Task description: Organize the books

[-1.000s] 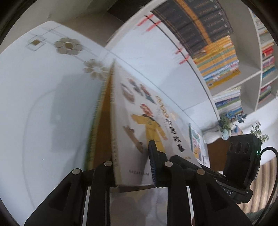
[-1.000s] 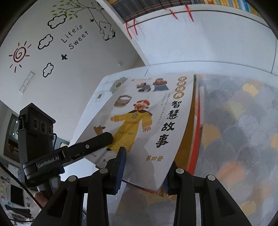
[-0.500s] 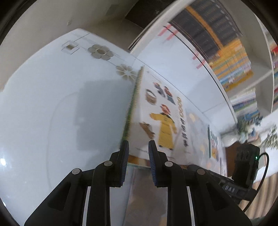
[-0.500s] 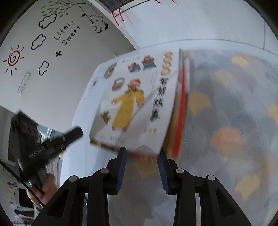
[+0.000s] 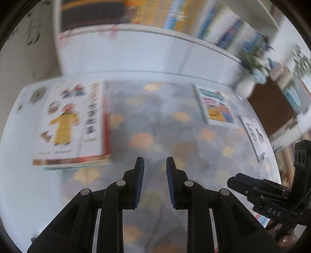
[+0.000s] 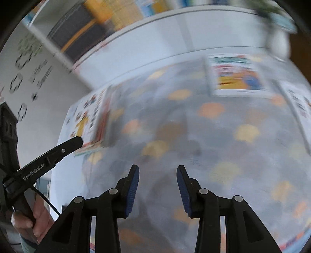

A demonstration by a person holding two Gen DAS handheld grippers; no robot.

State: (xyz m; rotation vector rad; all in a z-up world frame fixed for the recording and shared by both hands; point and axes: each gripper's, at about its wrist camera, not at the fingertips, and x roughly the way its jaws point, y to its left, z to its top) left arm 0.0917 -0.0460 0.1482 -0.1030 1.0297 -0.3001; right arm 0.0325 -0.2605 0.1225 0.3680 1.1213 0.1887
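A stack of books (image 5: 72, 124) lies flat at the left end of the table; its top cover is white with a figure in a yellow robe. The right wrist view shows the same stack (image 6: 91, 120) at far left. My left gripper (image 5: 155, 159) hovers above the patterned mat to the right of the stack, jaws slightly apart with nothing between them. My right gripper (image 6: 157, 167) hangs over the mat too; its jaws are opening and hold nothing. A colourful book (image 5: 215, 109) and a white book (image 5: 254, 134) lie flat at the right. Everything is motion-blurred.
A grey mat (image 5: 155, 120) with orange and yellow scales covers most of the white table. A white bookcase (image 5: 155, 15) full of books runs along the back. A white vase with a plant (image 5: 246, 85) stands at the back right. A hand (image 6: 38, 220) grips the left tool.
Both grippers have let go of the book stack, which now lies flat at the left. Both have pulled back and swung right over the mat.
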